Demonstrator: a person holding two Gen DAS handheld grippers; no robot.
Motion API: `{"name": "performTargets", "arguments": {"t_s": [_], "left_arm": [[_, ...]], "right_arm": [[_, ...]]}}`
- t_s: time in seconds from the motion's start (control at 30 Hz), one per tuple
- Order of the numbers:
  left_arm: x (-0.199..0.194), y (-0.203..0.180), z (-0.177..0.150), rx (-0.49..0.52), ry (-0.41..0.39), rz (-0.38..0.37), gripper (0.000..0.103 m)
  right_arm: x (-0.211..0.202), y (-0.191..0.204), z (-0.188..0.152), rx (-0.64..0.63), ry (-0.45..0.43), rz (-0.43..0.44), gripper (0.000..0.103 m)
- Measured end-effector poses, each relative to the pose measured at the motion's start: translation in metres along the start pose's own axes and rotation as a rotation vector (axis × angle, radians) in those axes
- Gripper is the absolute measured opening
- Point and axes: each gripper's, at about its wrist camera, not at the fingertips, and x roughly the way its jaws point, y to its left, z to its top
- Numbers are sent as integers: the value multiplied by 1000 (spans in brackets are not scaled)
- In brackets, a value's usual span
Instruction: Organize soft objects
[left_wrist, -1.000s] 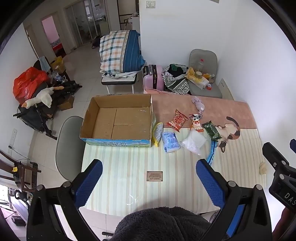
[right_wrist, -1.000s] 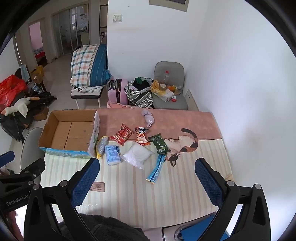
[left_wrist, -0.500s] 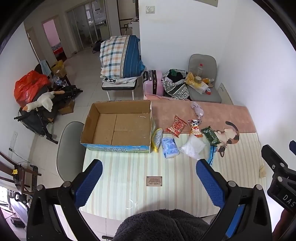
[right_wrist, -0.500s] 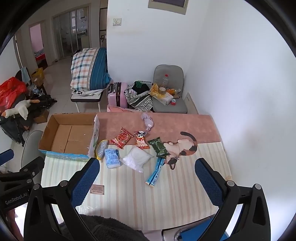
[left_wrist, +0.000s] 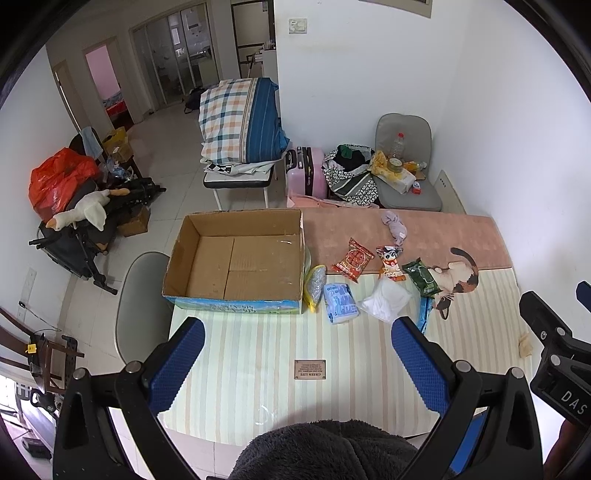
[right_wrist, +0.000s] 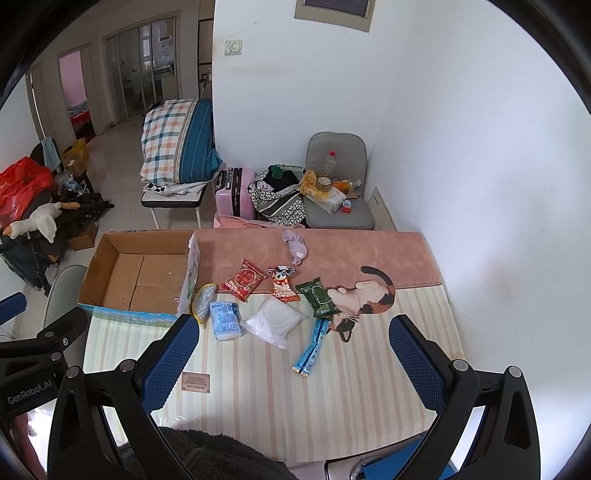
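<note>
Nearest the cameras, the left gripper (left_wrist: 297, 363) and the right gripper (right_wrist: 293, 360) both hang high above the tabletop (right_wrist: 258, 398), each with its jaws wide apart and nothing between them; a dark fleecy garment shows at the bottom edge of both views. Beyond them, with the open cardboard box (left_wrist: 236, 258) as landmark, the soft things lie in a loose row to its right: a yellow-edged mesh pouch (left_wrist: 314, 286) touching the box wall, a blue tissue pack (left_wrist: 340, 302) just beside that, then a white plastic bag (left_wrist: 386, 301) and a blue sachet strip (right_wrist: 312, 347). Farther back from the box's right side sit a red snack packet (left_wrist: 352, 260), a cartoon-printed packet (left_wrist: 390, 263), a green wipes pack (left_wrist: 423, 277) and, farthest, a crumpled lilac cloth (left_wrist: 395, 229). The box looks empty, so the sorting seems not yet begun. The next move likely calls for lowering one gripper onto a near item, perhaps the tissue pack, and closing gently.
</note>
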Motion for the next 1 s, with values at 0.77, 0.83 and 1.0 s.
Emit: {"name": "performTargets", "arguments": {"t_s": [0.77,0.83,1.0], "left_arm": [[-1,1,7,-1,-15,4,103],[-1,1,7,-1,-21,5,103],[-3,1,7,-2,-23,4,103]], "right_arm": [[-1,6,5,-3,-12,1,103],[-2,6,6,3,-16,2,103],[-2,4,4,2,-19,2,103]]}}
